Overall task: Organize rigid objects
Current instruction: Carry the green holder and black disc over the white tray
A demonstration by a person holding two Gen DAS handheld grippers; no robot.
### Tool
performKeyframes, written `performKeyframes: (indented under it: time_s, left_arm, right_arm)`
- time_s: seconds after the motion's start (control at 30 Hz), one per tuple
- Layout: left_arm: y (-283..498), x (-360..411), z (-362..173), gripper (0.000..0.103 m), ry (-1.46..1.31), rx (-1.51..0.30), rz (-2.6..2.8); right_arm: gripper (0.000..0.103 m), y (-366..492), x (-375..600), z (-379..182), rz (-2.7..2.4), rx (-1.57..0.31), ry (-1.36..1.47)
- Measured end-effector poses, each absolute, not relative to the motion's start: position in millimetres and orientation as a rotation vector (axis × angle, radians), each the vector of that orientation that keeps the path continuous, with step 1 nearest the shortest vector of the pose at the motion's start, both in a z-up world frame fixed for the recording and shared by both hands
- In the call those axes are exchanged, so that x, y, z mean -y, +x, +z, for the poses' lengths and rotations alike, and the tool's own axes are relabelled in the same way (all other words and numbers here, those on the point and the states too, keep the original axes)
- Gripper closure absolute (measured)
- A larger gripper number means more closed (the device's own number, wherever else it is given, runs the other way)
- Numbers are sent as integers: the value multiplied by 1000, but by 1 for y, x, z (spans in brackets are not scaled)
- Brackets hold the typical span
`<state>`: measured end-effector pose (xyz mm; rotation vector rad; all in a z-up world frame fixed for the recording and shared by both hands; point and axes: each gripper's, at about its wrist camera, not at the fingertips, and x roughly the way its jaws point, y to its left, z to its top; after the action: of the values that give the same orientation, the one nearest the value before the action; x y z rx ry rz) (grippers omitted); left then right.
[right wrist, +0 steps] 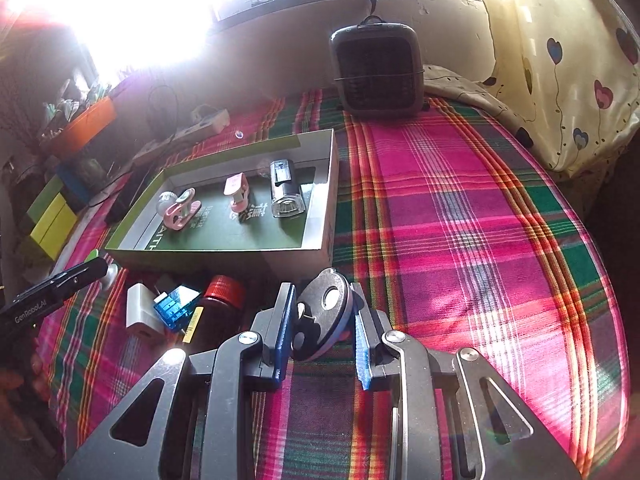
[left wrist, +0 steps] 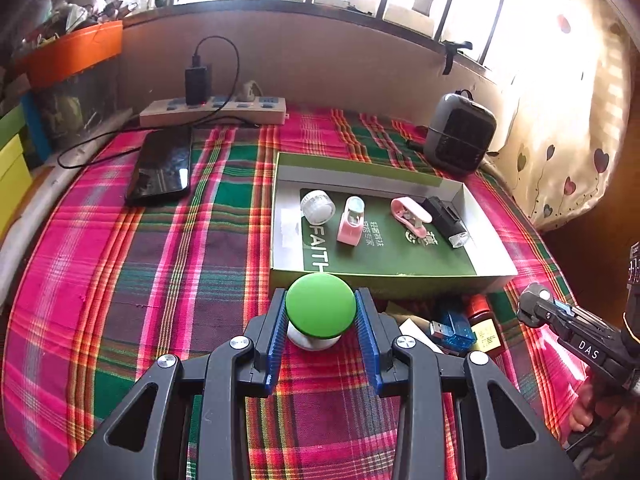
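The left hand-held gripper [left wrist: 320, 316] pinched a green knob [left wrist: 321, 305] just before the box [left wrist: 394, 282]. The right hand-held gripper [right wrist: 325, 312] clamped a dark disc [right wrist: 322, 316].

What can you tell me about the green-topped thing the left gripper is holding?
The green knob has a smooth, matte, round green dome, apparently plastic, over a narrower white base. It sits upright between the left gripper's blue ribbed pads, which press on both sides of the dome. It is just in front of the near wall of the open box, above the plaid cloth; whether the base touches the cloth cannot be told.
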<state>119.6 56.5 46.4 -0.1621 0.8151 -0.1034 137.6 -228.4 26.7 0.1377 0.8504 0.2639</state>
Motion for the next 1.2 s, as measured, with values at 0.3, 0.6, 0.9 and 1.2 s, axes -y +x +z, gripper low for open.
performKeyframes:
  time_s: [0.3, 0.6, 0.9, 1.2]
  left_arm:
    - [128, -59, 63, 71, -156, -792, -136]
    - [151, -58, 73, 71, -129, -787, -167]
    - [179, -53, 61, 71, -148, -825, -207]
    - [193, -52, 42, 71, -149, -869, -219]
  right_arm:
    - [76, 140, 215, 50, 311, -812, 110]
    - [76, 165, 186, 69, 384, -801, 59]
    - [76, 201, 155, 65, 462, -845, 43]
    - [76, 228, 127, 47, 515, -911, 9]
